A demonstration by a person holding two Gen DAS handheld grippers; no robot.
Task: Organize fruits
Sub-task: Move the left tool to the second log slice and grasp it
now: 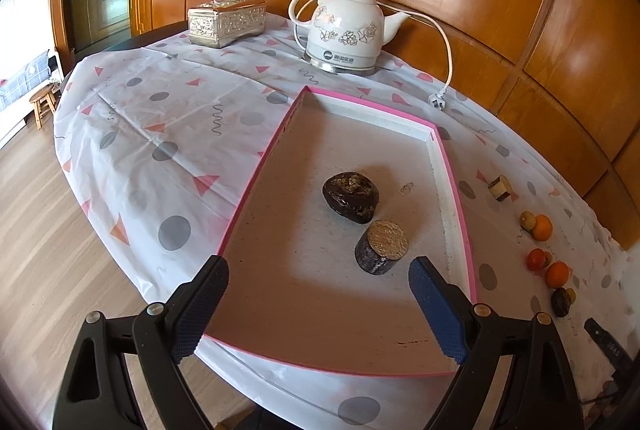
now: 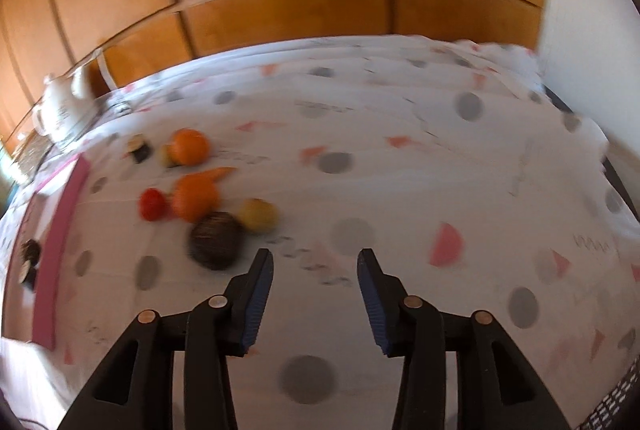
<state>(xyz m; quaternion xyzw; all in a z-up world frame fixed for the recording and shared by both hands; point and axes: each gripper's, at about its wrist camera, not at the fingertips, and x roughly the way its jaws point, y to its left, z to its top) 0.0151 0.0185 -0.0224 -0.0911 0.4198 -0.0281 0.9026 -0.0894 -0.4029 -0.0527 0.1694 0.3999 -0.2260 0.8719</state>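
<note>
Both tongs (image 1: 319, 304) (image 2: 316, 296) hover level, spread, above the tablecloth (image 2: 400, 190).

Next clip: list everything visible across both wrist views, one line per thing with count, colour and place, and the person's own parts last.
tray: 1, pink rim, on the table ahead of the left gripper
dark pieces: 2, brown-black, inside the tray
oranges: 2, orange, on the cloth right of the tray
red fruit: 1, red, beside the nearer orange
yellow fruit: 1, yellow, by the dark round fruit
dark round fruit: 1, brown-black, nearest the right gripper
kettle: 1, white, far end of the table
tissue box: 1, silver, left of the kettle
tablecloth: 1, white, patterned
left gripper: jaws open, above the tray
right gripper: jaws open, empty
</note>
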